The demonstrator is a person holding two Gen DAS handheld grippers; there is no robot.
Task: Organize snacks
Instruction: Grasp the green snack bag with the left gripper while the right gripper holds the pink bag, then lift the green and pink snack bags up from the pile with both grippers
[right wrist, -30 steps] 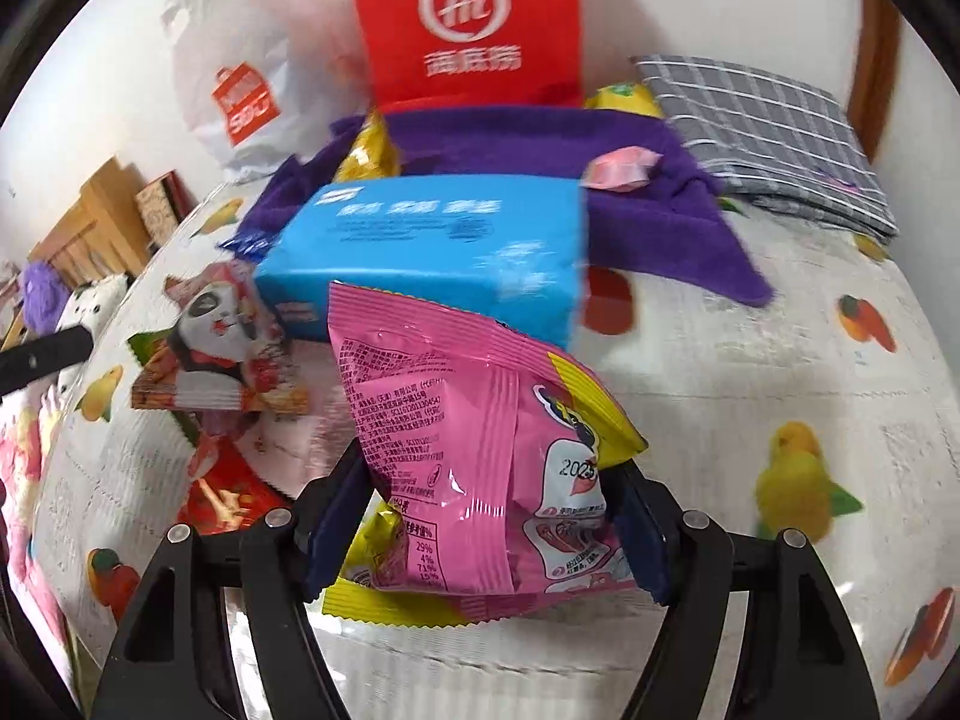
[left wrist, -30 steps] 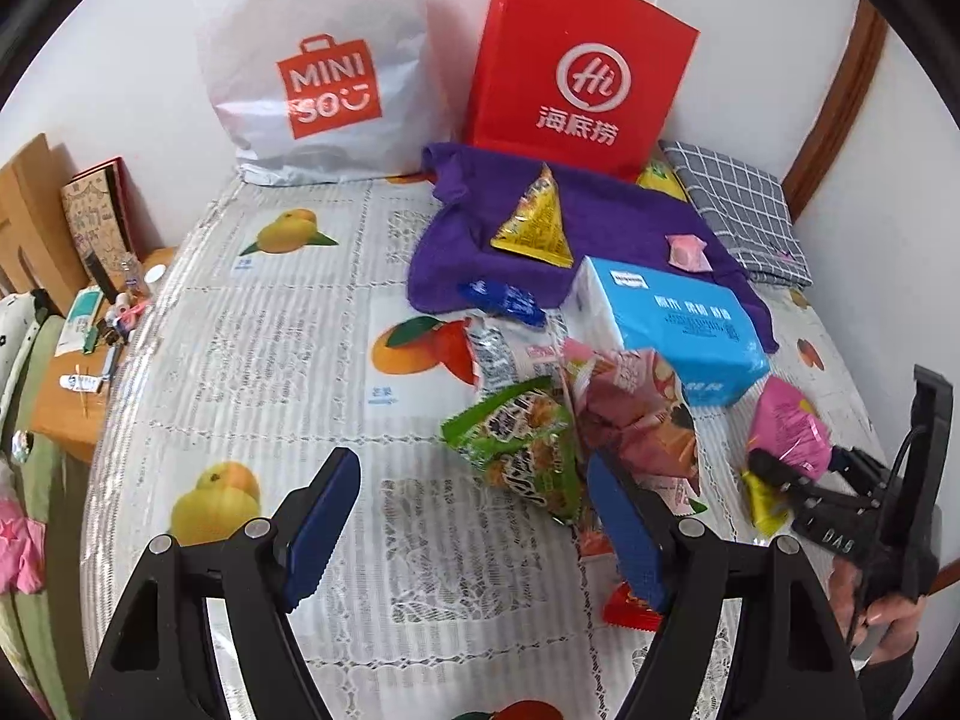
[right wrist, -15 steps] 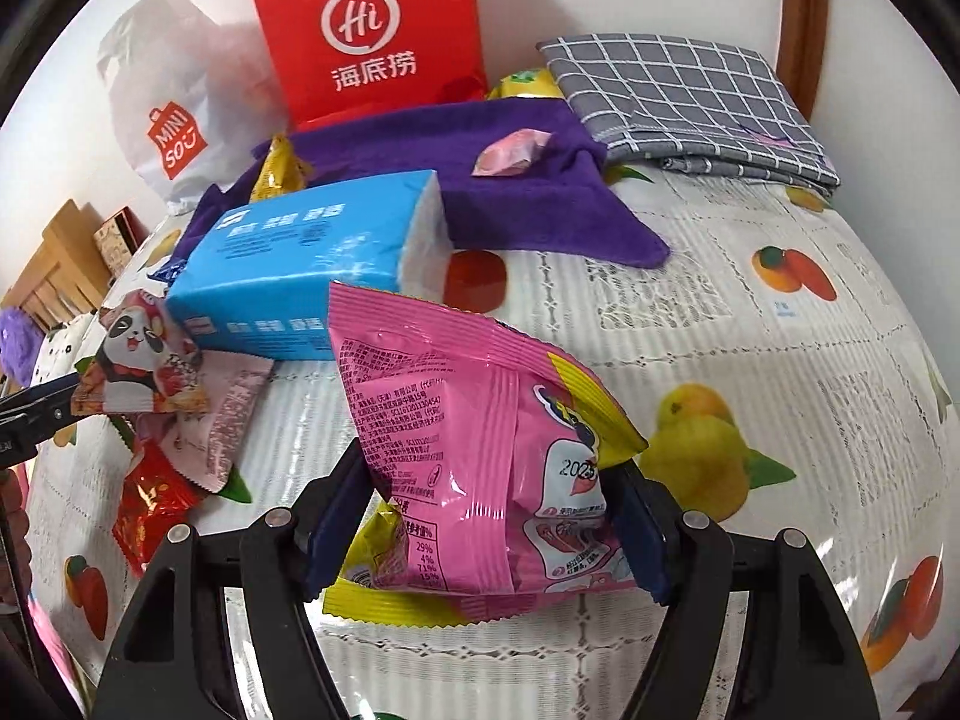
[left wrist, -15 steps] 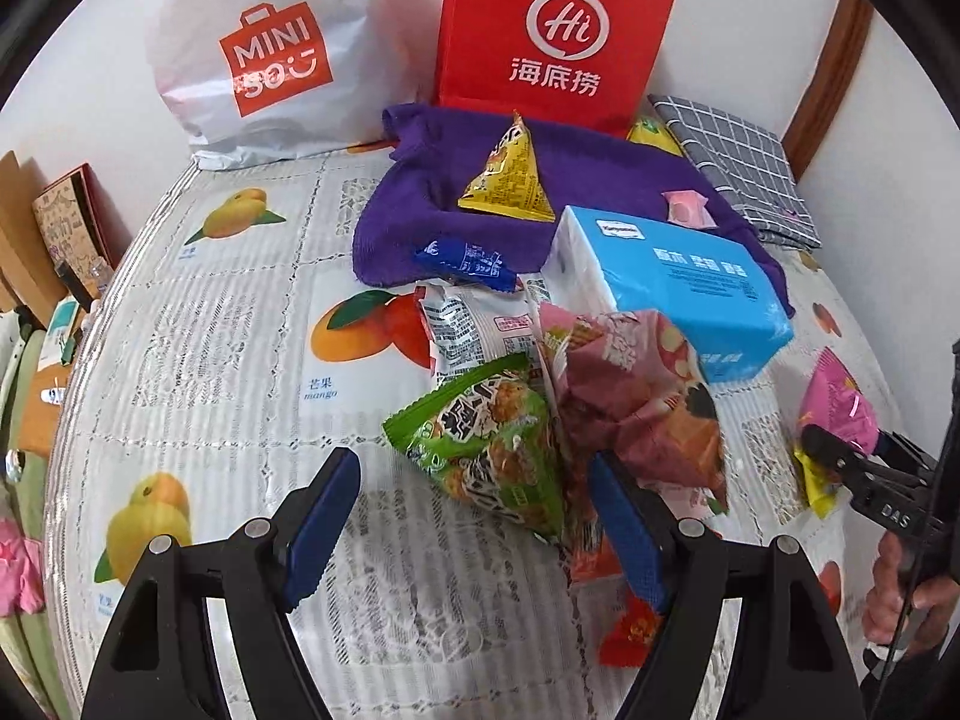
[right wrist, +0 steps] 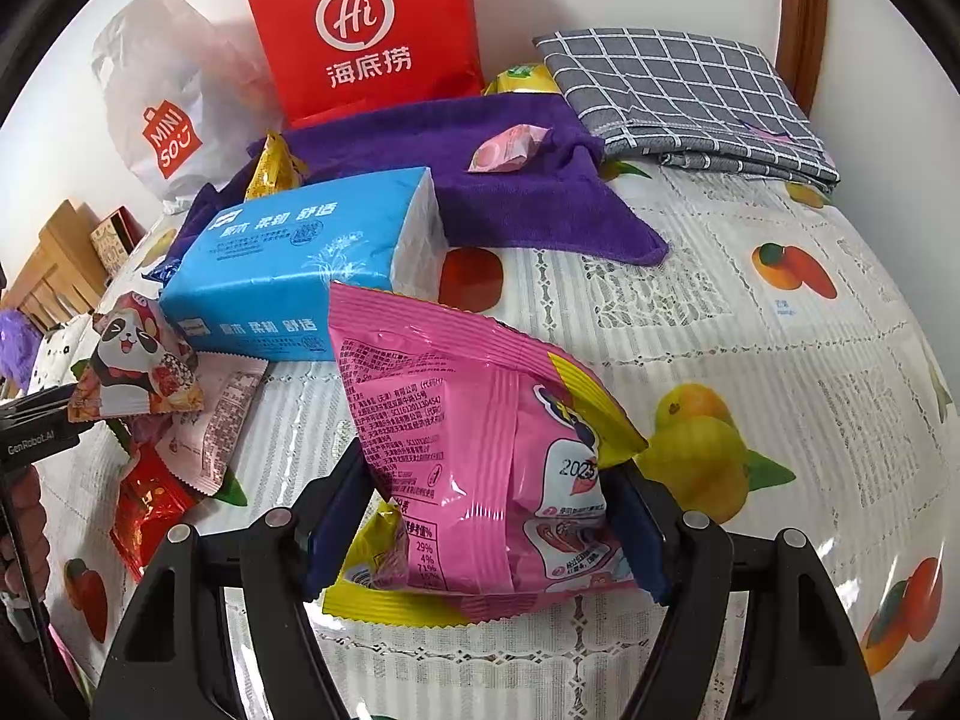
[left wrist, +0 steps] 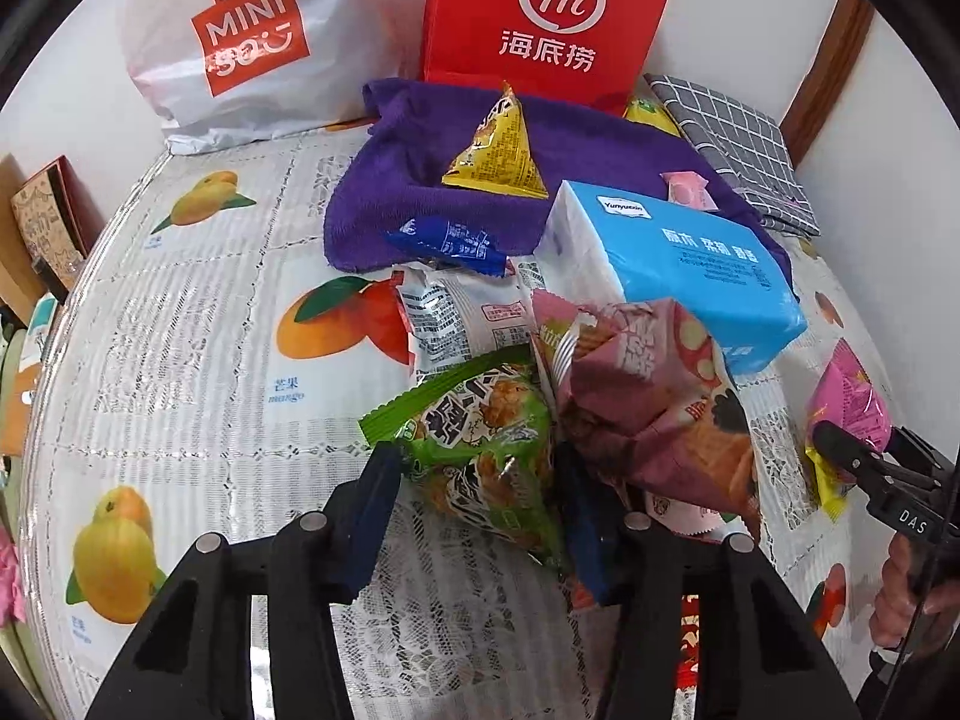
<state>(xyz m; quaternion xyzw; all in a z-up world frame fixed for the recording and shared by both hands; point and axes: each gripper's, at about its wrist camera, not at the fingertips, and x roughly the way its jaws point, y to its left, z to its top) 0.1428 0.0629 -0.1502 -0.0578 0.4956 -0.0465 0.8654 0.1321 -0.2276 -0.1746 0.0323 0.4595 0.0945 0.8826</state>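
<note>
Two grips now: the left hand-held gripper has closed in, pinching the green packet; the right hand-held gripper still pinches the pink packet; both seem ready for sorting.

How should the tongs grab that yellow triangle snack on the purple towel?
Probably from above, pinching the pointed top of the yellow triangle snack. It stands like a little pyramid on the purple towel, its tip narrow and its base wide. The red bag stands behind it, so coming from the front looks easiest.
</note>
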